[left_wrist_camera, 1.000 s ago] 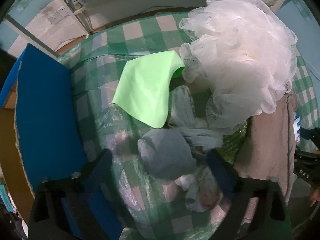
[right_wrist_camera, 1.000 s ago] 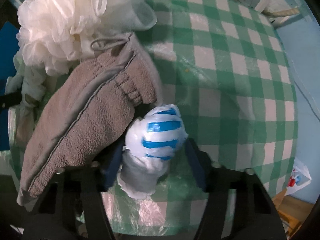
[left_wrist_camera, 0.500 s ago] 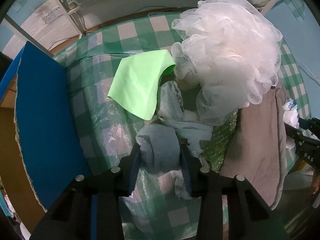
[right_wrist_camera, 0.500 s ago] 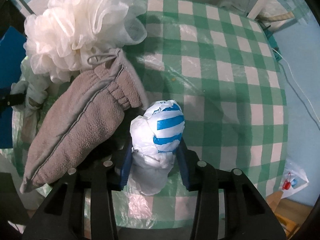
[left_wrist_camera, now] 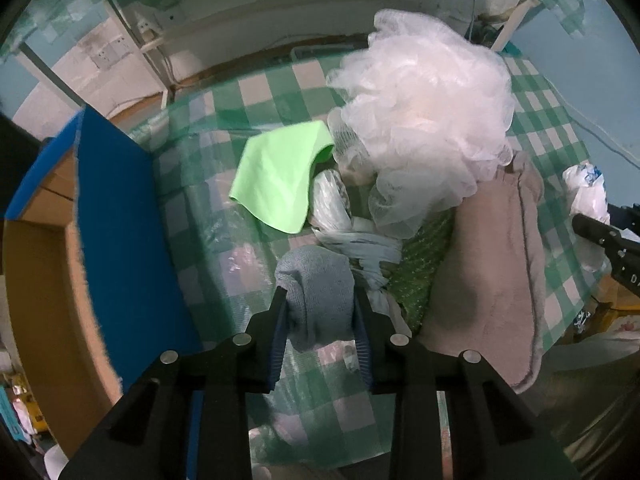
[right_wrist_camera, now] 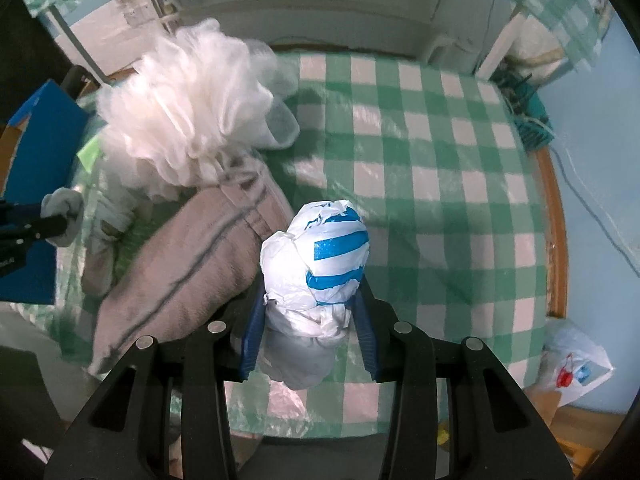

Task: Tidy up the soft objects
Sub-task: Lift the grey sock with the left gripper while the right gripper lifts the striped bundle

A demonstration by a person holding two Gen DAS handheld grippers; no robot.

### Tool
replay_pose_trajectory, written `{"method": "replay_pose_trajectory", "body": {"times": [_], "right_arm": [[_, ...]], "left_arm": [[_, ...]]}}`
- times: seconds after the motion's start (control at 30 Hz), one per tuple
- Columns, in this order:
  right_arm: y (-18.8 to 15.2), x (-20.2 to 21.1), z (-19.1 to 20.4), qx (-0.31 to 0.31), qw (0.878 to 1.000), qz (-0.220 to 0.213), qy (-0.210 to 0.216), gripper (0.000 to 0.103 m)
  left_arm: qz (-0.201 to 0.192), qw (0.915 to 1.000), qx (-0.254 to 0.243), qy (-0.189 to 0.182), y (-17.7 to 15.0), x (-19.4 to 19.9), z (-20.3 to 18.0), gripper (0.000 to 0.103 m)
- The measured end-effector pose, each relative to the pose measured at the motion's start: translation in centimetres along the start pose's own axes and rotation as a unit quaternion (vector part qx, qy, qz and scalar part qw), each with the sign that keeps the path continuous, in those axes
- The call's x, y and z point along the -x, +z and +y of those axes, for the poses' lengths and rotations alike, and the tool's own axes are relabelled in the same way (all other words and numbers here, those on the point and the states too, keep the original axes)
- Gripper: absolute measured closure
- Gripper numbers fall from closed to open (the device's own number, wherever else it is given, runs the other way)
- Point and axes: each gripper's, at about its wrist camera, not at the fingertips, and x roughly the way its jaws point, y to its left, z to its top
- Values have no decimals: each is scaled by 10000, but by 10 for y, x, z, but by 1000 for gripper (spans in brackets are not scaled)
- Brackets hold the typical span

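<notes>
Two grippers, each with a soft item between its blue pads.

Left gripper (left_wrist_camera: 320, 300) — jaws closing on a grey-blue cloth roll (left_wrist_camera: 316, 280), pads pressed into both of its sides; the roll sits at the near edge of the pile, over the green-and-white checked tablecloth (right_wrist_camera: 432, 200).

Right gripper (right_wrist_camera: 310, 300) — clamped on a white plastic bag bundle with blue stripes (right_wrist_camera: 320, 256), which stands upright between the pads, just beside the tan towel (right_wrist_camera: 180, 264).

Pile, as seen from the left wrist:
- white mesh bath pouf (left_wrist_camera: 424, 108), topmost and farthest back, overlapping the towel's upper end;
- light green cloth (left_wrist_camera: 280, 176), lying flat to the left of the pouf;
- knotted pale plastic bags (left_wrist_camera: 360, 240), between the green cloth and the roll;
- green dotted fabric (left_wrist_camera: 420, 264), partly under the towel;
- tan towel (left_wrist_camera: 492, 272), long, at the right side.

Blue-faced cardboard box (left_wrist_camera: 116, 232) — at the table's left, flap upright.

Small white printed bag (right_wrist_camera: 576, 364) — off the table at lower right, well apart from the pile.
</notes>
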Motion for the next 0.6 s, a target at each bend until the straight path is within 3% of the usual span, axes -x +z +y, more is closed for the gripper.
{"method": "replay_pose_trajectory", "body": {"times": [0.6], "right_arm": [[19, 53, 45, 491, 9962, -692, 199, 63]], "left_arm": [[-871, 9958, -6, 277, -7, 86, 27, 73]]}}
